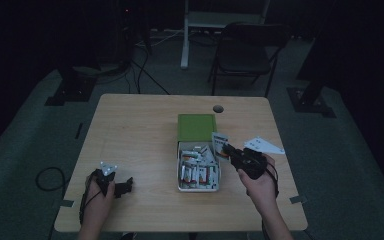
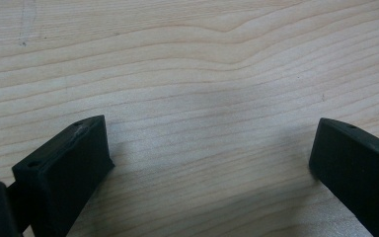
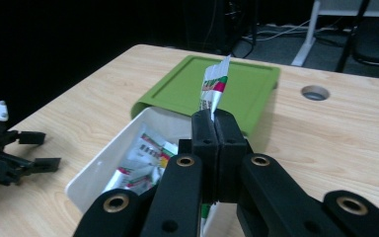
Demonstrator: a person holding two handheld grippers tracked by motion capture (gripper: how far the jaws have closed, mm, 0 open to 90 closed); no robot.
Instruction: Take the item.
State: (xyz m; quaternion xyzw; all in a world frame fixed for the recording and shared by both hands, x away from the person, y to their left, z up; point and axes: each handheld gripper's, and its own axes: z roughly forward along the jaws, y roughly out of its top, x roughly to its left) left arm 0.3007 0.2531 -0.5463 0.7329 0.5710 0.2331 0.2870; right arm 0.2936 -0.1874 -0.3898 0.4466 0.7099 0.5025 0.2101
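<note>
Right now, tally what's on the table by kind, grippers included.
Grippers: 2 (left gripper, open; right gripper, shut on a packet)
White box of packets: 1
Green lid: 1
Lifted packet: 1
Packets in the box: too jumbled to count
Total: 5

Legible text: none that I can read. The sachet [image 3: 214, 86] in my right tongs [image 3: 218, 129] bears red, green and dark print, too small to make out; sachets [image 1: 196, 170] in the box [image 1: 179, 186] likewise.
</note>
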